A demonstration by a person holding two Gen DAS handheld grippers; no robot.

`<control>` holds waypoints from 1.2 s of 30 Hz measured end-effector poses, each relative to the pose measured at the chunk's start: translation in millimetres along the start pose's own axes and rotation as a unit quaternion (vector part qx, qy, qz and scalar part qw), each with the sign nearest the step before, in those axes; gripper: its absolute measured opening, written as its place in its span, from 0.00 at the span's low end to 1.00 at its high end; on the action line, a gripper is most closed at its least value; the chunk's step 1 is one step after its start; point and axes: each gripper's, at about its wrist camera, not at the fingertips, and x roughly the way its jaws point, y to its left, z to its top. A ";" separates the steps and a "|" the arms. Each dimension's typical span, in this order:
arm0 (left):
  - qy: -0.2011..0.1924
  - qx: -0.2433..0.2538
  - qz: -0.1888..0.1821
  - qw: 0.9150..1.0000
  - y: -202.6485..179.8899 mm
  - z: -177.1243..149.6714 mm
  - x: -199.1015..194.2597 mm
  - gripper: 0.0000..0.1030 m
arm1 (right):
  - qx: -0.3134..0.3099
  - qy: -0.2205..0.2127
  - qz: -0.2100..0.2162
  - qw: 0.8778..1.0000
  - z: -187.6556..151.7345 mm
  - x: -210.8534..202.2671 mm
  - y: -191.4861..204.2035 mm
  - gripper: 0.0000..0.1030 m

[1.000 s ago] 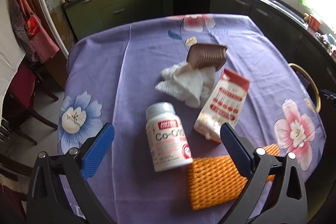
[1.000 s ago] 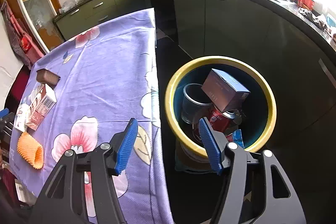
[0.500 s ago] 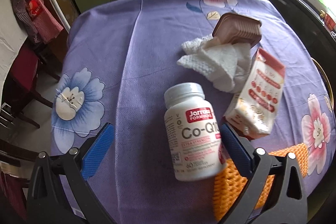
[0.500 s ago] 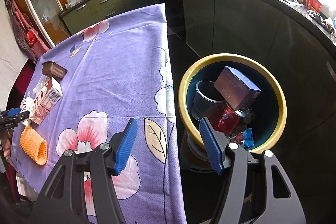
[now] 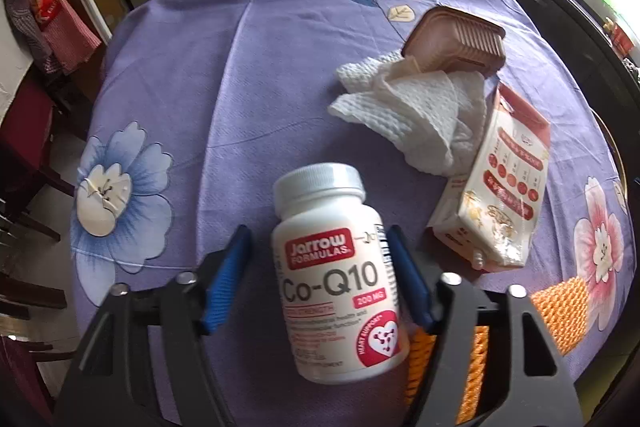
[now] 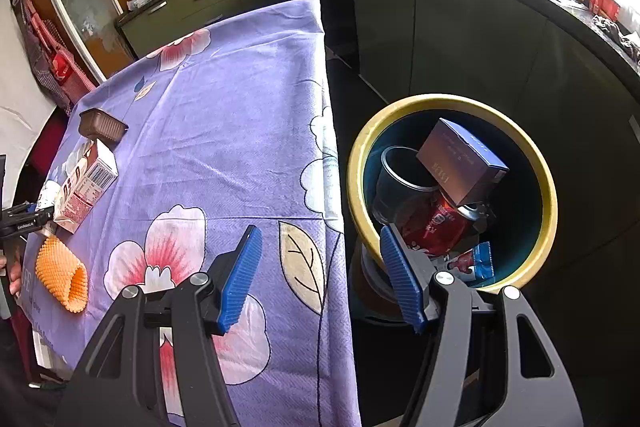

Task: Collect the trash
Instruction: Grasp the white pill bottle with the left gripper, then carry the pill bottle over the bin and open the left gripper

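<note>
While the left gripper (image 5: 318, 277) sits low over the table (image 5: 200, 99), its blue pads flank a white bottle (image 5: 336, 283) lying on its side, cap pointing to 12 o'clock. Jaws are spread a bit wider than the bottle; the right pad looks right up against it, the left one has a gap, so not a real pinch. At 1 o'clock from the bottle there's a crumpled tissue (image 5: 416, 119), with a brown tray (image 5: 456, 47) just past it. A carton (image 5: 500, 191) lies at 3 o'clock, and orange foam net (image 5: 560, 311) at 4 o'clock, partly behind the gripper.

Right view: the right gripper (image 6: 320, 275) hangs with jaws spread and holding nothing, straddling the table edge. The bin (image 6: 536, 163) with a yellow rim stands on the floor at 2 o'clock, holding a box (image 6: 460, 163), a cup (image 6: 400, 179), a red can (image 6: 436, 227).
</note>
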 end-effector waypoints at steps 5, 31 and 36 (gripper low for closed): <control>-0.001 0.003 -0.003 1.000 0.8 0.2 -2.6 0.44 | -0.001 -0.001 0.001 1.000 0.1 0.2 1.1 0.60; -0.119 0.128 -0.079 0.981 -86.2 11.1 -110.2 0.44 | 0.026 -0.019 -0.022 0.999 -21.2 -26.3 -28.2 0.60; -0.129 0.185 -0.121 0.967 -144.4 26.7 -117.8 0.44 | 0.054 -0.030 -0.037 0.997 -35.9 -39.6 -53.1 0.60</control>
